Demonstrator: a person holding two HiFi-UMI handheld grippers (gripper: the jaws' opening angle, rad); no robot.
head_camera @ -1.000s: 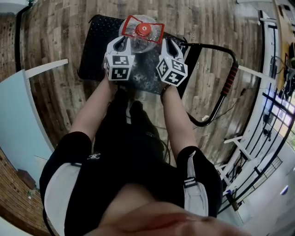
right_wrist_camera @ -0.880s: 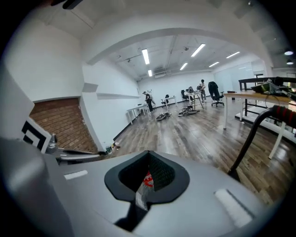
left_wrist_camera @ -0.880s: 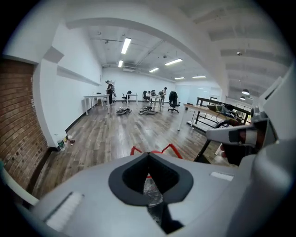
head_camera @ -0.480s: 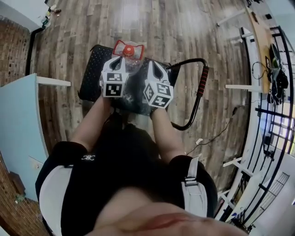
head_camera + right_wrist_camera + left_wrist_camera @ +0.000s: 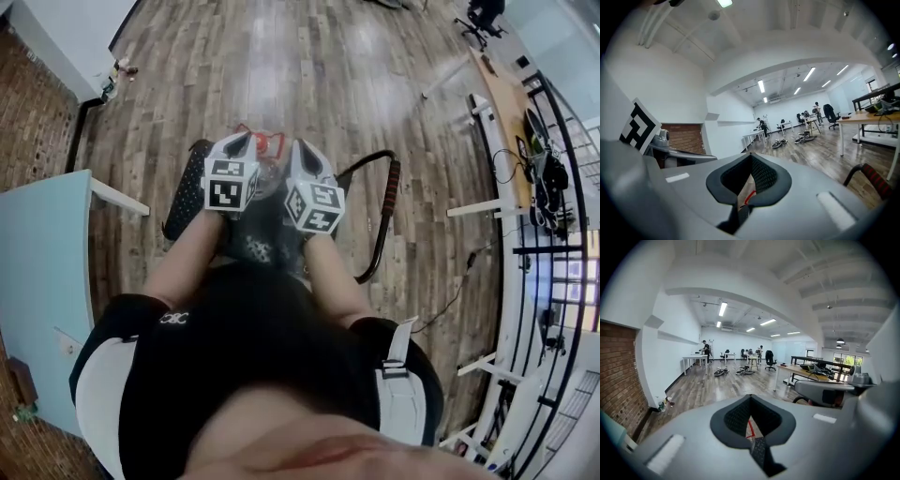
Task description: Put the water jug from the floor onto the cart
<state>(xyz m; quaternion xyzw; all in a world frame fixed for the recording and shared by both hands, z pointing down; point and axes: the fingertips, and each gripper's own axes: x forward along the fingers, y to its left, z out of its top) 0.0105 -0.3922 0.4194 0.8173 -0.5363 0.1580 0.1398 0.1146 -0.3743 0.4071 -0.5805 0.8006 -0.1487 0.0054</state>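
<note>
The clear water jug, with its red cap and handle [image 5: 266,141], stands on the black cart deck [image 5: 186,199]; most of it is hidden under my grippers. Both grippers hang well above it, side by side. The left gripper [image 5: 243,142] is shut with nothing in it, and so is the right gripper [image 5: 297,150]. In the left gripper view the grey jaws [image 5: 751,423] meet, and a sliver of red shows far below through their dark gap. The right gripper view shows the same shut jaws [image 5: 749,182], pointing out across the room.
The cart's black handle with a red grip [image 5: 393,184] curves up at the right. A pale blue table [image 5: 42,272] stands at the left, and desks and a rack [image 5: 525,159] line the right. Wooden floor [image 5: 309,66] stretches ahead, with people and tables [image 5: 705,352] far off.
Both grippers have risen away from the jug, which stays on the cart and now looks smaller and lower. The head view has lifted too, showing more floor.
</note>
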